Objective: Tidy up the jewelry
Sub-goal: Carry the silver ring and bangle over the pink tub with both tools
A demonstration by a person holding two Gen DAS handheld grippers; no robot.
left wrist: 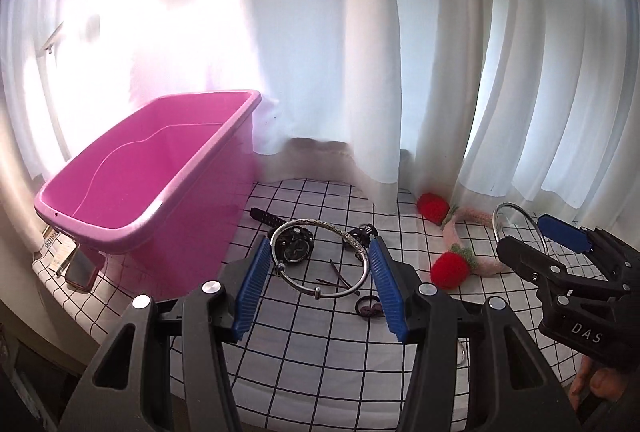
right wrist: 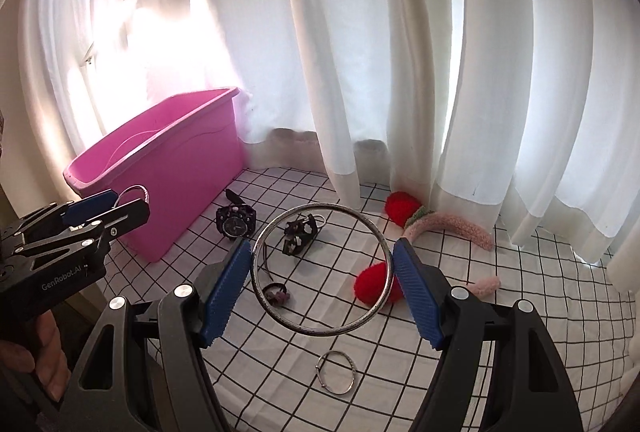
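My left gripper (left wrist: 318, 282) is shut on a patterned silver bangle (left wrist: 320, 222), held across its width above the checked cloth. My right gripper (right wrist: 322, 278) is shut on a plain silver bangle (right wrist: 316, 332), held above the cloth. In the left wrist view the right gripper (left wrist: 538, 232) shows at the right with its bangle (left wrist: 505, 210). In the right wrist view the left gripper (right wrist: 120, 204) shows at the left with its bangle (right wrist: 138, 190). A pink plastic bin (left wrist: 100, 224) stands at the left, also in the right wrist view (right wrist: 180, 192).
On the checked cloth (right wrist: 360, 372) lie a black watch (right wrist: 236, 222), a second dark watch (right wrist: 300, 232), a small silver bangle (right wrist: 336, 370), a hair tie (right wrist: 276, 294) and a pink headband with red pompoms (right wrist: 452, 226). White curtains (right wrist: 360, 52) hang behind. A phone (left wrist: 82, 270) lies by the bin.
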